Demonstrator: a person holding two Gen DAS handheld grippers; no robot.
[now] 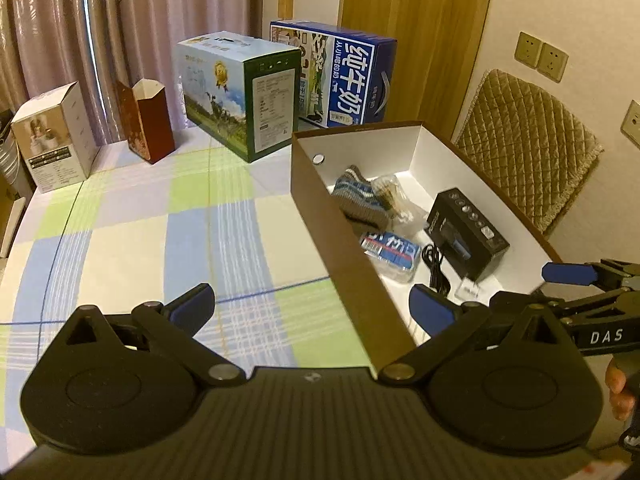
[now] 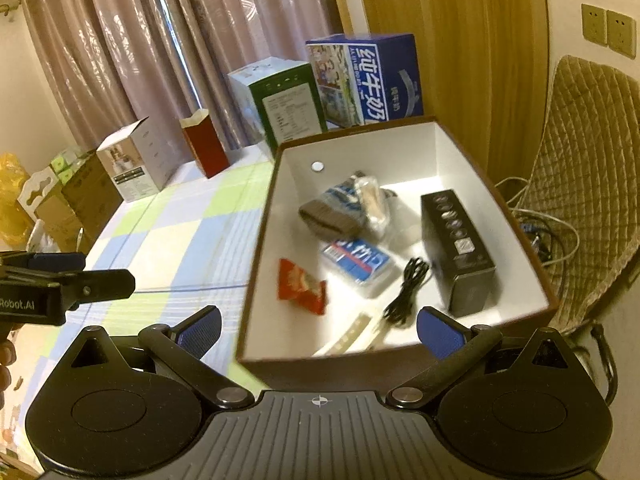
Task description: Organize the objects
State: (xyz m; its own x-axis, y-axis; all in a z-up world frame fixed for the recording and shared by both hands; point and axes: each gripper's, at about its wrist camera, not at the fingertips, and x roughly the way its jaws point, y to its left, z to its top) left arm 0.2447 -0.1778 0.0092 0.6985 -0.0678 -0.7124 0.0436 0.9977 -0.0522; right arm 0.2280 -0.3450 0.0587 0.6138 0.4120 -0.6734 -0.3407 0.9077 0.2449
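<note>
The right gripper (image 2: pixel 318 330) is spread wide with nothing between its blue pads, hanging at the near edge of the brown storage box (image 2: pixel 256 264); the box's near wall lies between its two fingers. Just beyond its right pad sit a coiled black cable (image 2: pixel 408 292) and a long black carton (image 2: pixel 456 248) along the box's right side. Toward the middle of the white floor lie a blue-and-white packet (image 2: pixel 356 260), a red snack wrapper (image 2: pixel 302 286) to its left, and a pale strip (image 2: pixel 352 334) at the near wall. Farther in, a folded knitted piece (image 2: pixel 332 212) rests against a clear bag (image 2: pixel 372 200).

The left gripper (image 1: pixel 312 312) is also wide open and empty, straddling the box's left wall, with one pad over the checked tablecloth (image 1: pixel 132 240) and the other inside the box. At the table's far edge stand a blue milk carton (image 1: pixel 344 76), a green-sided carton (image 1: pixel 248 92), a dark red open box (image 1: pixel 148 120) and a white box (image 1: pixel 56 136). A quilted chair back (image 1: pixel 528 148) stands to the right.
</note>
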